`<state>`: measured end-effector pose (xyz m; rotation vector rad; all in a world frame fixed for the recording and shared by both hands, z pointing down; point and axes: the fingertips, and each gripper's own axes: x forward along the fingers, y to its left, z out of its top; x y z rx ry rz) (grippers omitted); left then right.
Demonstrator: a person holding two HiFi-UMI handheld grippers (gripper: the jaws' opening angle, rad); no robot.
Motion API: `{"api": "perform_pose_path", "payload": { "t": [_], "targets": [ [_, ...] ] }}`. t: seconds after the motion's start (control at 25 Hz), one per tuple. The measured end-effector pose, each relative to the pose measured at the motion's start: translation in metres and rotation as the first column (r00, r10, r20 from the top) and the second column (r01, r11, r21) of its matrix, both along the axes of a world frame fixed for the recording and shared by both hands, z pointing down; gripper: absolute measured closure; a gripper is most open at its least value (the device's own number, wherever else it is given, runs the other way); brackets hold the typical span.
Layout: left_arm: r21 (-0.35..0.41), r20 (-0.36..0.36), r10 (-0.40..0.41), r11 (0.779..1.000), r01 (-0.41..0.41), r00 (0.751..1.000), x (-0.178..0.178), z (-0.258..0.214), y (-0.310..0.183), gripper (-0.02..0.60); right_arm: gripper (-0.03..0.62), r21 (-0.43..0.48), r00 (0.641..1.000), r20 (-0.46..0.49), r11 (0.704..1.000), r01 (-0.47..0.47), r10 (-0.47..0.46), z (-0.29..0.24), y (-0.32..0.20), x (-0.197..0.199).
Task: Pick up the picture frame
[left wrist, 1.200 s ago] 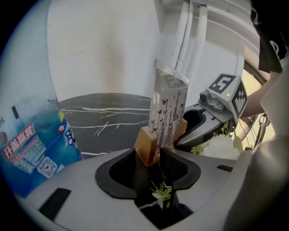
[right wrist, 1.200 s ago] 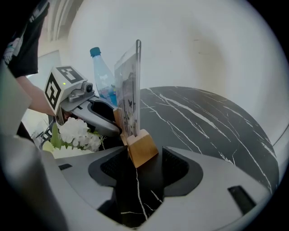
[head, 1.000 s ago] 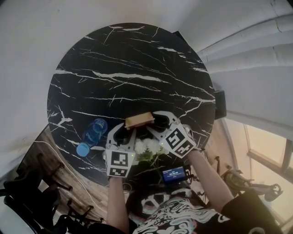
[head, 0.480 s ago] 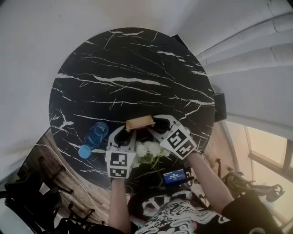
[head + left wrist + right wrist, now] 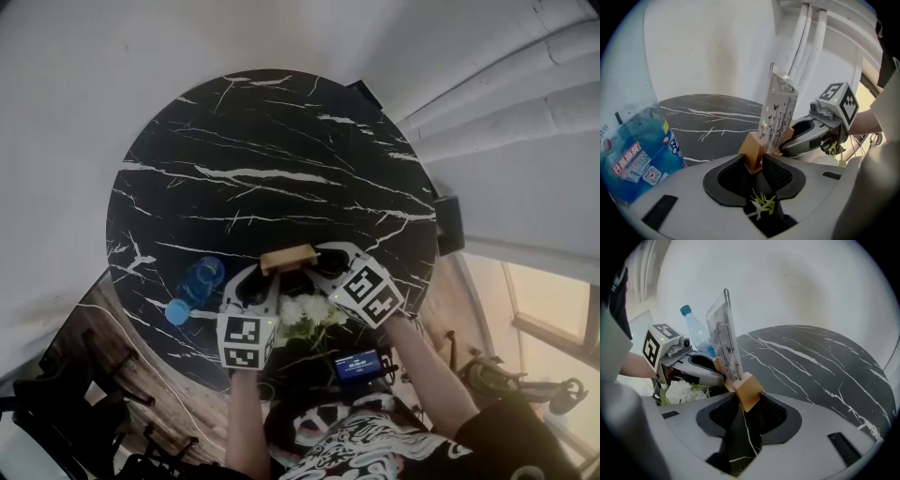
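Observation:
The picture frame (image 5: 288, 256) is a clear printed pane upright in a slot of a light wooden base, standing on the round black marble table (image 5: 272, 159) near its front edge. My left gripper (image 5: 265, 272) has the base's left end (image 5: 752, 151) between its jaws, which are closing with the pads against the wood. My right gripper (image 5: 314, 265) holds the other end (image 5: 747, 390) the same way, jaws closing on the wood. Each gripper shows in the other's view, the right gripper (image 5: 806, 136) and the left gripper (image 5: 701, 369), on opposite sides of the pane (image 5: 778, 117).
A blue water bottle (image 5: 192, 281) lies on the table just left of my left gripper. White flowers (image 5: 305, 309) sit between my hands, close to the table's front edge. A small device with a lit blue screen (image 5: 357, 361) hangs below them. A white wall curves behind the table.
Both grippers' jaws have narrowed onto the two ends of the frame's wooden base. The hands stay where they were, each rolled slightly.

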<state>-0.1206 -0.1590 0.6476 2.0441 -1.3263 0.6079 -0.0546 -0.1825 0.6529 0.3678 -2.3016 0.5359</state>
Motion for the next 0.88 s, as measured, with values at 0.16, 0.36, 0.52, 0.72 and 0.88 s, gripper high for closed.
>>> {"api": "perform_pose_path", "payload": {
  "t": [0.16, 0.36, 0.52, 0.72, 0.88],
  "targets": [
    [0.000, -0.022, -0.007, 1.000, 0.007, 1.000, 0.000, -0.008, -0.001, 0.456, 0.448, -0.001, 1.000, 0.004, 1.000, -0.006, 0.006, -0.010, -0.001, 0.000],
    [0.000, -0.052, -0.014, 1.000, 0.014, 0.999, 0.003, -0.018, 0.001, 0.460, 0.451, -0.012, 0.999, 0.017, 0.999, -0.040, 0.040, -0.022, -0.002, 0.003],
    [0.005, -0.057, -0.011, 1.000, 0.012, 0.998, 0.007, -0.027, 0.004, 0.463, 0.454, -0.042, 0.996, 0.033, 0.996, -0.077, 0.078, -0.029, 0.001, 0.008],
    [0.011, -0.064, 0.002, 1.000, -0.002, 0.998, 0.011, -0.038, 0.007, 0.463, 0.456, -0.047, 0.993, 0.037, 0.992, -0.115, 0.116, -0.040, 0.006, 0.013],
    [0.016, -0.081, -0.009, 1.000, 0.010, 0.997, 0.017, -0.051, 0.011, 0.465, 0.457, -0.041, 0.990, 0.043, 0.990, -0.136, 0.138, -0.053, 0.010, 0.019]
  ]
}}
